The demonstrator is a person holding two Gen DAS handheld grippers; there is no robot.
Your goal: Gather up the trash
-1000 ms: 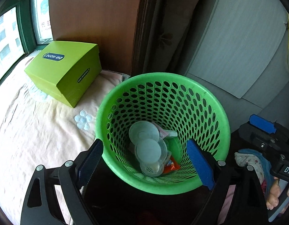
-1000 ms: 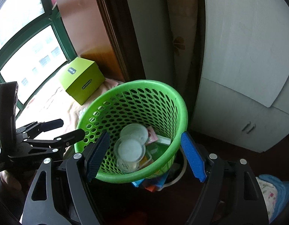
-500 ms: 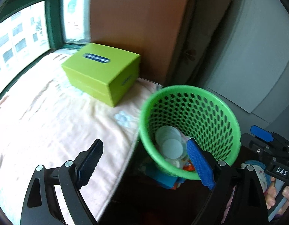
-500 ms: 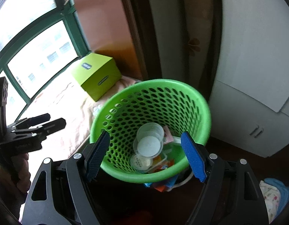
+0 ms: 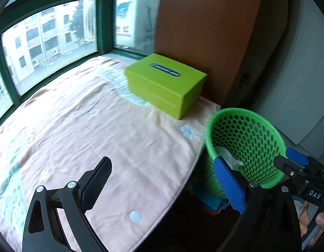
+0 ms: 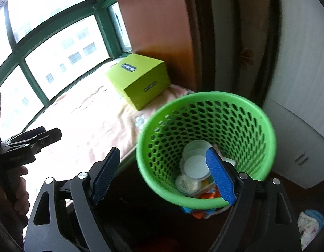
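My left tool [image 5: 162, 183] hangs with its fingers spread wide and nothing between them, low in the frame of the left wrist view, over the pale pink cloth-covered bed [image 5: 82, 130]. I judge it sits there because it is looking for more litter, though I see no loose trash on the cloth from either camera. My right tool [image 6: 162, 172] is likewise released and empty, at the bottom centre of the right wrist view, its right pad overlapping the near rim of the green perforated plastic waste basket [image 6: 231, 113]. I read that as a pose just after or between drops, but cannot confirm it.

The basket stands upright on the dark floor, just beside the bed's edge, at centre right of the right wrist view. Its wall is full of oval holes, and the rim is smooth and round. Inside at the bottom lie round white plastic cup lids [image 6: 195, 163] stacked loosely, with an orange wrapper [image 6: 208, 194] beside them. A lime green cardboard box [image 5: 164, 84] rests on the bed's far corner against the brown wooden panel [image 5: 204, 25], well apart from both tools.
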